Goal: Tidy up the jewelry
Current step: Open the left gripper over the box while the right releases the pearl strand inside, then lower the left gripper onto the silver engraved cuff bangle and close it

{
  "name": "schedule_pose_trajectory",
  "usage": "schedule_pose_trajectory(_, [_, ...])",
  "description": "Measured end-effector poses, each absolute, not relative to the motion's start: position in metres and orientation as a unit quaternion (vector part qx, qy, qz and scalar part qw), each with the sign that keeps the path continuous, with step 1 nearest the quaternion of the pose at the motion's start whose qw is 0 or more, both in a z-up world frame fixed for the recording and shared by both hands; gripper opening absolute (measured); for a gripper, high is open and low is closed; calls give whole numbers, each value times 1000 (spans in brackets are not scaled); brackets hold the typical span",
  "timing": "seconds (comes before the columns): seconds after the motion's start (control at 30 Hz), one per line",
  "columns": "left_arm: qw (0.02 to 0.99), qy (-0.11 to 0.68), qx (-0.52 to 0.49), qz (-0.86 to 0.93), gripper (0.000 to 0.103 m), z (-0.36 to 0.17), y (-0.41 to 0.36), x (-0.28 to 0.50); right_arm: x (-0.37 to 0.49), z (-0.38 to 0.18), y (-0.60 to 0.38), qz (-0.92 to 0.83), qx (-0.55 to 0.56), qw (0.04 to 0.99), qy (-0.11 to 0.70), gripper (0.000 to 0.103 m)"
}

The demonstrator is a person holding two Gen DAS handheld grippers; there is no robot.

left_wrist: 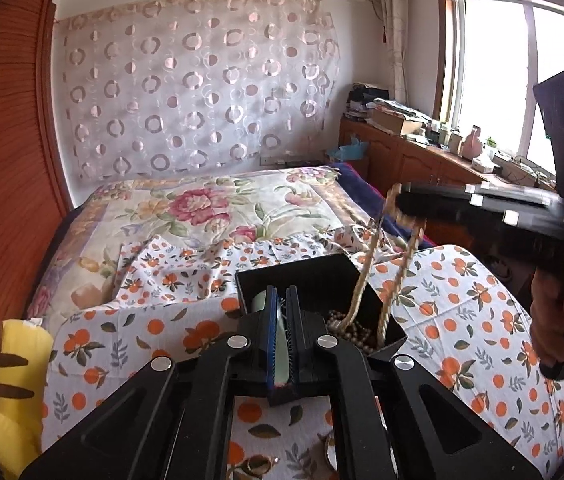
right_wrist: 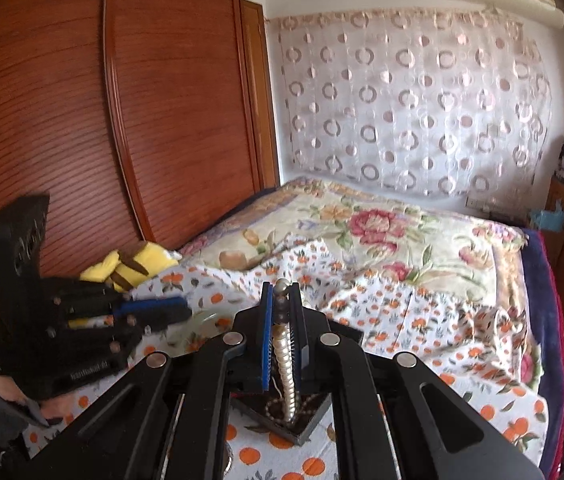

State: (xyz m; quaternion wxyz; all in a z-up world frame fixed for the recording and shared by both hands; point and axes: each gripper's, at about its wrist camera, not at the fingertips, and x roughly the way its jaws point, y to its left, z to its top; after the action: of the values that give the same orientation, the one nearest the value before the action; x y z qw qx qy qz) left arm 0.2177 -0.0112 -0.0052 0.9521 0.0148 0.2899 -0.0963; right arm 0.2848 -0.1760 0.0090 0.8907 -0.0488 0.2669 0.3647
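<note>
A black open box (left_wrist: 342,276) stands on the orange-print cloth and holds beaded jewelry. My left gripper (left_wrist: 282,300) is shut on a pale green bangle (left_wrist: 280,332) at the box's left side. My right gripper (right_wrist: 282,300) is shut on a pearl necklace (right_wrist: 286,364), holding it up above the box (right_wrist: 310,420). In the left wrist view the necklace (left_wrist: 366,280) hangs in two strands from the right gripper (left_wrist: 402,200) down into the box. The left gripper (right_wrist: 169,308) shows at the left of the right wrist view.
The orange-print cloth (left_wrist: 462,320) covers the near part of a bed with a floral quilt (left_wrist: 221,208). A yellow plush toy (left_wrist: 5,380) lies at the left edge. More gold jewelry (left_wrist: 257,466) lies on the cloth under my left gripper. A wooden wardrobe (right_wrist: 121,120) stands left.
</note>
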Motion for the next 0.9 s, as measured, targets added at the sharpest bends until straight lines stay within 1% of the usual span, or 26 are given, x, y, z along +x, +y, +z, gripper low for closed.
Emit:
schedule_pose_trajectory(0.03, [951,291,17,-99,0,-6,-13,221,285,5,-176,364,-50,890,270,9])
schedule_pose_trajectory(0.23, [947,300,18,-114,0,-11,-21,239,291,-18,-180,360,-45,882,301,9])
schedule_pose_trajectory(0.37, [947,299,18,-112,0,-10,-20,238,291,-24,-180,356,-41,882,307,11])
schedule_pose_trajectory(0.4, [947,300,18,-111,0,-11,-19,237,291,-23,-180,356,-39,882,305,22])
schedule_pose_trajectory(0.43, [947,301,17,-110,0,-11,-18,235,292,-23,-181,355,-36,884,303,38])
schedule_pose_trajectory(0.47, [947,302,16,-109,0,-13,-16,233,290,-23,-181,356,-33,885,300,40])
schedule_pose_trajectory(0.6, [945,310,18,-105,0,-20,-10,221,281,-22,-182,359,-43,884,297,40])
schedule_pose_trajectory(0.67, [942,317,19,-106,2,-25,-7,213,275,-24,-185,358,-47,882,301,40])
schedule_pose_trajectory(0.7, [941,320,19,-107,7,-28,-5,209,269,-27,-186,358,-48,881,305,40])
schedule_pose_trajectory(0.73, [939,325,21,-110,15,-32,-4,204,264,-29,-187,358,-49,880,307,40])
schedule_pose_trajectory(0.8, [937,329,23,-110,27,-39,-2,198,253,-36,-188,360,-53,877,313,40])
schedule_pose_trajectory(0.87, [933,340,26,-112,28,-47,0,190,244,-45,-189,359,-58,874,323,40])
schedule_pose_trajectory(0.9, [932,344,27,-113,30,-50,0,189,240,-48,-189,359,-59,872,327,40])
